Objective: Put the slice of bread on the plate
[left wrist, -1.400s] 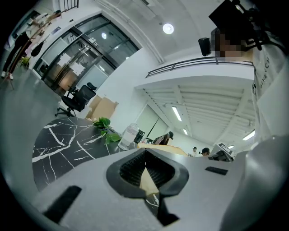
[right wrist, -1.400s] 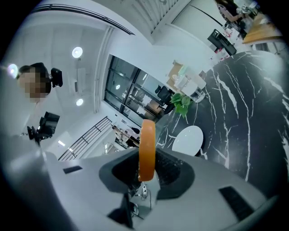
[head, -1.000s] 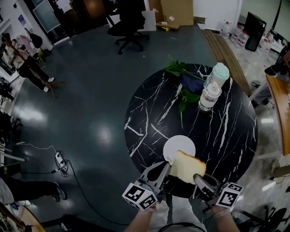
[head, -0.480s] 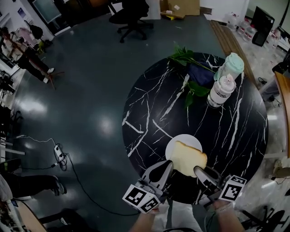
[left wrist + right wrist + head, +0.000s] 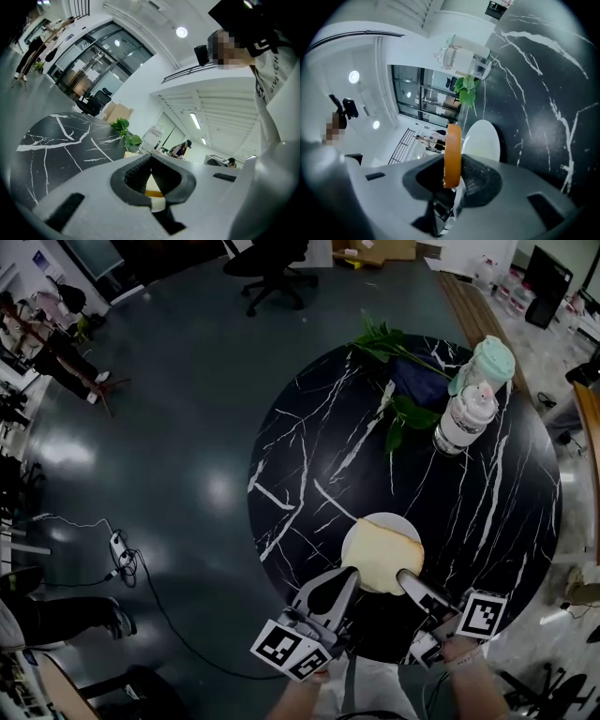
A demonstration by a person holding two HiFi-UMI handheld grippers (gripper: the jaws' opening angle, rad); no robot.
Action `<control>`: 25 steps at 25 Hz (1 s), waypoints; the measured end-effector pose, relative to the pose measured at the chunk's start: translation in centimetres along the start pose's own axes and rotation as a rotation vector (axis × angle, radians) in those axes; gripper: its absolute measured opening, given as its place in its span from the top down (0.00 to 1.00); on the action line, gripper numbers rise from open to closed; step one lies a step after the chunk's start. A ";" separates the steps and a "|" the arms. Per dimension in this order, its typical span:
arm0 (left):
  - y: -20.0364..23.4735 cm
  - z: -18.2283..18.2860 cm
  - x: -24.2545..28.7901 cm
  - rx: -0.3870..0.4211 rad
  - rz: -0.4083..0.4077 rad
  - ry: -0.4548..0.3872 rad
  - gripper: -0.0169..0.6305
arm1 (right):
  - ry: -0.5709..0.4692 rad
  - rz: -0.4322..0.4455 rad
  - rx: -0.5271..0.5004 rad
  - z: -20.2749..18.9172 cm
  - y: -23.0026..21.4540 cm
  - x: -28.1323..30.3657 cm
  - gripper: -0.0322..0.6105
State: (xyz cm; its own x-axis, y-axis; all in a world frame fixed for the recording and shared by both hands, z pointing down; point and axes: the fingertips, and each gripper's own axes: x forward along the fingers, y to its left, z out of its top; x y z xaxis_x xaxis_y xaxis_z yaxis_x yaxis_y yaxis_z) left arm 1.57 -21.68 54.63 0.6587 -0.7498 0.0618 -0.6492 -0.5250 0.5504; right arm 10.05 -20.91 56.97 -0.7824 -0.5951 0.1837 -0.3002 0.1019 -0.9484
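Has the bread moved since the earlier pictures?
Yes. Against the plate, the bread has shifted from its near edge to over its middle, in the right tongs.

Table top (image 5: 309, 474): I read black polished stone with white veins. Plate (image 5: 375, 524): white, smooth, glossy. Slice of bread (image 5: 386, 563): pale, matt crumb with a smooth orange-brown crust. Right gripper (image 5: 454, 173): matt grey plastic with ribbed black pads (image 5: 477, 180). Floor (image 5: 187, 409): dark and glossy, mirroring the lamps.

Most of the plate (image 5: 386, 517) concealed beneath the slice of bread (image 5: 382, 557), whose near edge is hidden within the right tool (image 5: 405, 577); bottle (image 5: 466, 418) label too small to read.
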 end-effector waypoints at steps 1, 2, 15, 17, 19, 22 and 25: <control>0.1 0.0 0.0 -0.001 0.001 -0.001 0.96 | 0.001 -0.009 0.006 0.0 -0.3 0.0 0.81; 0.1 -0.1 0.0 -0.003 0.002 -0.001 0.96 | 0.003 -0.019 0.005 0.0 -0.5 0.0 0.81; 0.5 0.2 -0.3 -0.026 0.005 -0.019 0.96 | 0.068 -0.282 -0.382 1.1 -1.4 0.3 0.76; 0.5 0.3 -0.4 -0.031 0.001 -0.021 0.96 | 0.062 -0.334 -0.465 1.4 -1.5 0.2 0.74; 0.5 0.2 -0.5 -0.034 -0.004 -0.020 0.96 | 0.058 -0.396 -0.553 1.7 -1.8 0.1 0.69; 0.4 0.1 -0.8 -0.037 -0.008 -0.019 0.96 | 0.075 -0.463 -0.664 1.7 -2.2 -0.1 0.66; 0.4 0.3 -1.1 -0.036 -0.007 -0.020 0.96 | 0.077 -0.520 -0.757 1.9 -2.5 -0.4 0.63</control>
State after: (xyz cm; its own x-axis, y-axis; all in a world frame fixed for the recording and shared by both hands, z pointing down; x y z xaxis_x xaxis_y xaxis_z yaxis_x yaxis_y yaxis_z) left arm 0.48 -21.17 54.54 0.6550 -0.7545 0.0416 -0.6304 -0.5152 0.5807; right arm 12.11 -22.47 58.74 -0.4753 -0.6601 0.5817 -0.8797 0.3476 -0.3244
